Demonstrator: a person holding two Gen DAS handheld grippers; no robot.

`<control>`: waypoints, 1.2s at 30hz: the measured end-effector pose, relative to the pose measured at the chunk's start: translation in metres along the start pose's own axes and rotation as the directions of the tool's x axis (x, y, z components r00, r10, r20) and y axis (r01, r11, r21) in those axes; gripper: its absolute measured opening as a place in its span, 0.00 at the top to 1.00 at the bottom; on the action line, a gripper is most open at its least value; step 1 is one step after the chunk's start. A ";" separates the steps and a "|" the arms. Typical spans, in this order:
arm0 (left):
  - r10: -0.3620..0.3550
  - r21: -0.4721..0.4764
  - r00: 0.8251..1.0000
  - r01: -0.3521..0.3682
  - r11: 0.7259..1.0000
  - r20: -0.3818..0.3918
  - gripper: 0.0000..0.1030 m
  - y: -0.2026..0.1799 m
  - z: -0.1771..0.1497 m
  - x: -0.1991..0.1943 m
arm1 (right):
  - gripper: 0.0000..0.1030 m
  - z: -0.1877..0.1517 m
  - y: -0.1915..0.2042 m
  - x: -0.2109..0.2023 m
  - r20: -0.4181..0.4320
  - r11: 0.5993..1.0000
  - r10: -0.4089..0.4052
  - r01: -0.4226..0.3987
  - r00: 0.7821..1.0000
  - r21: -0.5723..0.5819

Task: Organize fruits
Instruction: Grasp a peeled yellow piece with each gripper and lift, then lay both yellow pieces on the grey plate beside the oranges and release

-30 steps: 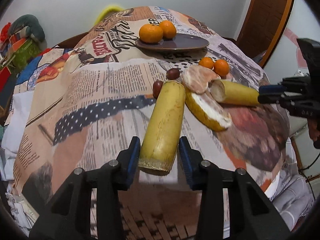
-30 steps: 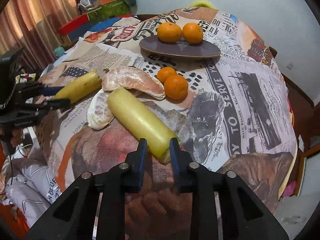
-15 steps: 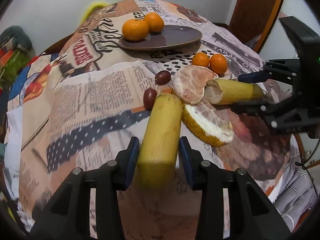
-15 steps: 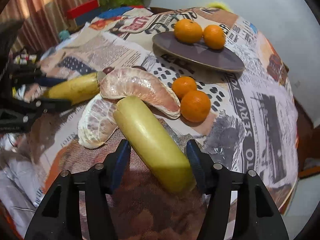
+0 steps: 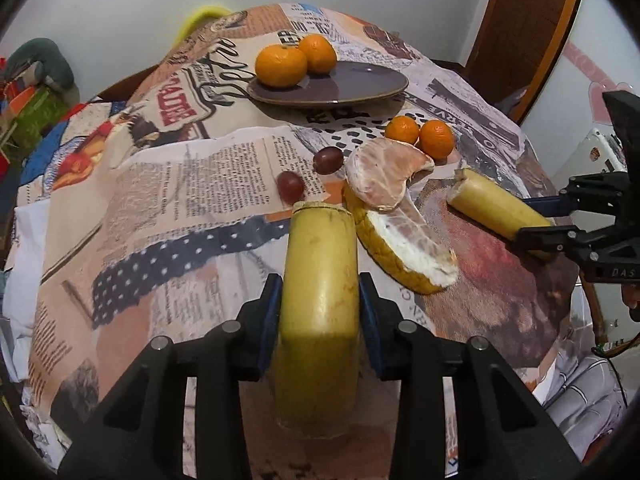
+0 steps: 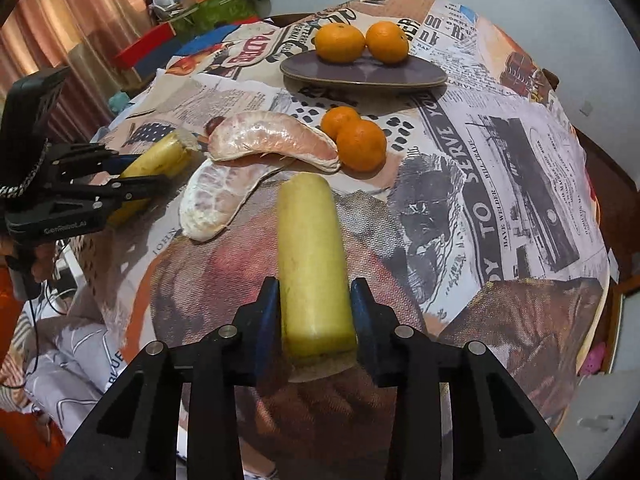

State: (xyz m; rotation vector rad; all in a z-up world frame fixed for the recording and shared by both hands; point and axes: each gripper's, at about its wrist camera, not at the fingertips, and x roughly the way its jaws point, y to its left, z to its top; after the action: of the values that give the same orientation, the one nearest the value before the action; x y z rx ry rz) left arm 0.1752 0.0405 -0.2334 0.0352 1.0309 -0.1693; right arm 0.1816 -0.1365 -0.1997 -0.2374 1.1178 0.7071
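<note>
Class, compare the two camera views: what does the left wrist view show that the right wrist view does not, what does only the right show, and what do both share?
Only the left wrist view shows both dark red grapes in full and a brown wooden door frame.

Only the right wrist view shows the orange-pink curtain and the clutter of coloured boxes.

Both show the dark oval plate with two oranges, two loose small oranges, two pomelo segments, and a yellow banana piece between each gripper's fingers.
</note>
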 end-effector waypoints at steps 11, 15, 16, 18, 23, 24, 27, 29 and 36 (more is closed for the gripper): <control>0.002 -0.051 0.996 0.003 0.999 0.089 0.64 0.004 0.006 -0.030 | 0.66 0.028 0.006 0.026 0.031 1.000 0.004 -0.004 0.999 -0.013; -0.007 -0.068 0.992 0.015 0.998 0.125 0.64 0.004 0.014 -0.039 | 0.66 0.029 0.008 0.024 0.055 1.000 -0.013 0.014 0.998 -0.011; -0.004 -0.067 0.991 0.014 0.998 0.135 0.64 0.004 0.015 -0.041 | 0.66 0.028 0.009 0.022 0.063 1.000 -0.011 0.011 0.998 -0.011; -0.001 -0.066 0.988 0.012 0.998 0.156 0.64 0.002 0.020 -0.047 | 0.66 0.027 0.010 0.014 0.087 1.000 0.005 -0.005 0.996 -0.001; -0.013 -0.069 0.978 0.028 0.997 0.206 0.64 0.000 0.034 -0.059 | 0.67 0.033 0.004 -0.017 0.195 0.999 0.011 -0.021 0.981 0.047; -0.013 -0.069 0.976 0.029 0.997 0.218 0.64 -0.001 0.039 -0.061 | 0.67 0.034 0.003 -0.020 0.206 0.998 0.012 -0.023 0.978 0.053; -0.014 -0.067 0.970 0.032 0.997 0.243 0.64 -0.003 0.048 -0.065 | 0.67 0.042 -0.003 -0.033 0.255 0.997 -0.001 -0.018 0.967 0.073; -0.016 -0.069 0.966 0.035 0.997 0.260 0.64 -0.003 0.056 -0.067 | 0.67 0.048 -0.006 -0.039 0.279 0.997 -0.009 -0.013 0.960 0.079; -0.020 -0.066 0.959 0.040 0.997 0.283 0.64 -0.004 0.078 -0.062 | 0.67 0.066 -0.014 -0.051 0.345 0.995 -0.029 -0.005 0.938 0.097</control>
State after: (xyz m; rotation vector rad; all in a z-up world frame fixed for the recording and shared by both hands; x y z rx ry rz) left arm 0.2099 0.0353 -0.1403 -0.0678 0.7514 -0.1598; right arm 0.2263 -0.1341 -0.1280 -0.0335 0.8091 0.6521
